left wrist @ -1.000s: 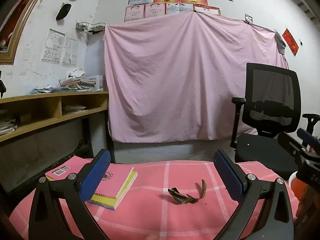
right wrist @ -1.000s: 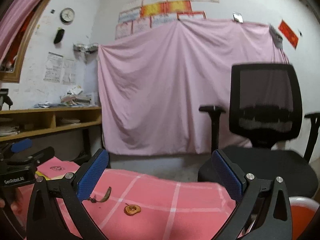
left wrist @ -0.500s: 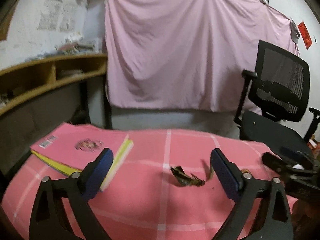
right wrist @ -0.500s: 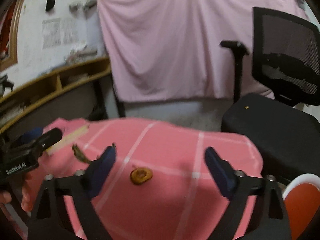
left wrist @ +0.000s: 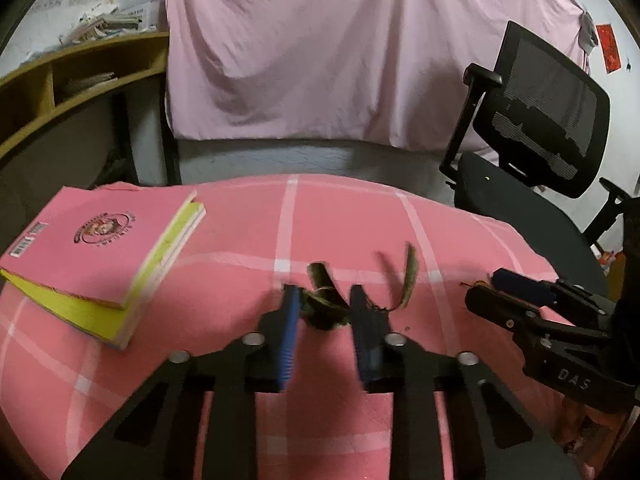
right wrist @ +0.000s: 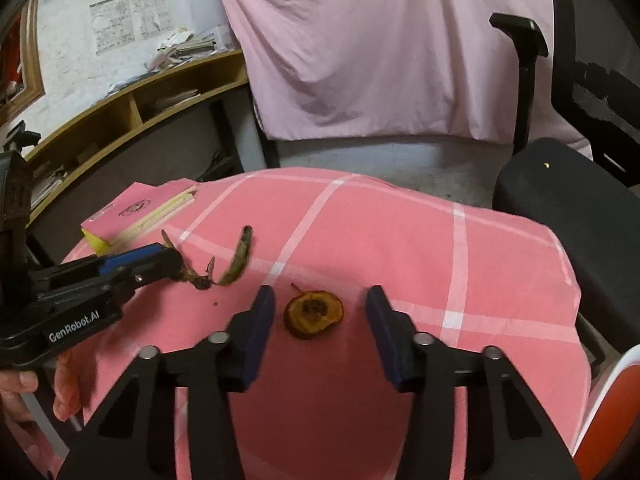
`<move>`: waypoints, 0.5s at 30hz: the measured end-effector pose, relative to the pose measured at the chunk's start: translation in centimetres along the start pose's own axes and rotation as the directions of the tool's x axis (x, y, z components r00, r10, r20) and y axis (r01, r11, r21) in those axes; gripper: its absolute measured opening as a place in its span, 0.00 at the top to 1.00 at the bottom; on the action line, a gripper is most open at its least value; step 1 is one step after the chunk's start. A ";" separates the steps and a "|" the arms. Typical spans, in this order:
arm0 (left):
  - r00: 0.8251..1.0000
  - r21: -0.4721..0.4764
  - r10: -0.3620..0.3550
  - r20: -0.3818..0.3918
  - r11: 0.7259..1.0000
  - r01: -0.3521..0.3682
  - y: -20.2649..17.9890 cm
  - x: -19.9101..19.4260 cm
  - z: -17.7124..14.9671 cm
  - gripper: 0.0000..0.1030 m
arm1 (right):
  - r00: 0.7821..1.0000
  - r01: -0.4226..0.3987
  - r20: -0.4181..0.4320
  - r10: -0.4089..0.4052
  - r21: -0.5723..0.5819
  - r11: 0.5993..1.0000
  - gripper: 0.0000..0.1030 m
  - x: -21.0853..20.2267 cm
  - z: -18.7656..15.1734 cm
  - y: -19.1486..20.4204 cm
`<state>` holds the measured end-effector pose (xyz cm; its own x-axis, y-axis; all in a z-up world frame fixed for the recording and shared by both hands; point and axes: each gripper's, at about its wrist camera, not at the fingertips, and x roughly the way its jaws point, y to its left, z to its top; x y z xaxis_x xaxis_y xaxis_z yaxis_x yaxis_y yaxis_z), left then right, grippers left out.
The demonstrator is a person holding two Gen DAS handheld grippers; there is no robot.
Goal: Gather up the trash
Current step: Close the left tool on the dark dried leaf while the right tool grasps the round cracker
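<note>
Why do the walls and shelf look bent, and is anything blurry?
Both wrist views use fisheye lenses, so the shelf curves and dark corners frame each picture. Left wrist view: motion blur smears the left hand-held gripper and dried peel. Right wrist view: the round scrap looks sharper.

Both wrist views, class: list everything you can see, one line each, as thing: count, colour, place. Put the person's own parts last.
Tablecloth: one, pink checked, over the table.
Book: one, pink cover, table's left.
Dried peel: one, brown-green, mid-table.
Fruit slice: one, brown, round, right of the peel.
Office chair: one, black, right.
Sheet: one, pink, back wall.
Shelf: one, wooden, left.
Left gripper: black and blue, closed on the peel.
Right gripper: black and blue, astride the slice, apart.
Hand: one, on the left gripper.
</note>
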<state>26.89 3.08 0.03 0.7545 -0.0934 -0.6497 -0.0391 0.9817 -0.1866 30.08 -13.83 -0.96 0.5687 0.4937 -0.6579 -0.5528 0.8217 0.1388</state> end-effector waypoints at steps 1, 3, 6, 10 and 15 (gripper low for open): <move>1.000 -0.007 -0.011 0.007 1.000 0.012 0.1 -0.2 0.0 0.92 | 1.000 -0.001 -0.004 0.001 0.002 1.000 0.67 0.0 0.0 0.0; 0.999 -0.017 -0.027 0.026 0.999 0.027 0.2 -0.7 -0.1 0.96 | 1.000 -0.003 -0.007 0.003 0.001 1.000 0.73 -0.1 0.0 0.0; 0.998 -0.015 -0.040 0.043 0.999 0.041 0.1 -1.5 -0.3 0.97 | 1.000 0.005 -0.002 -0.005 -0.012 1.000 0.73 -0.3 -0.1 0.4; 0.996 0.020 -0.039 0.081 0.999 0.038 -0.7 -3.2 -0.7 0.98 | 0.998 0.026 0.050 -0.025 -0.020 0.999 0.73 -1.5 -0.4 0.7; 0.989 0.079 -0.039 0.140 0.996 0.028 -2.3 -5.5 -1.4 0.98 | 0.983 0.062 0.174 -0.060 -0.007 0.998 0.73 -4.4 -1.1 0.9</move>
<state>21.91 1.09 3.02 0.8400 -0.1073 -0.5319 0.0341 0.9887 -0.1457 26.42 -15.59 1.24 0.6982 0.4854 -0.5263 -0.5208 0.8487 0.0919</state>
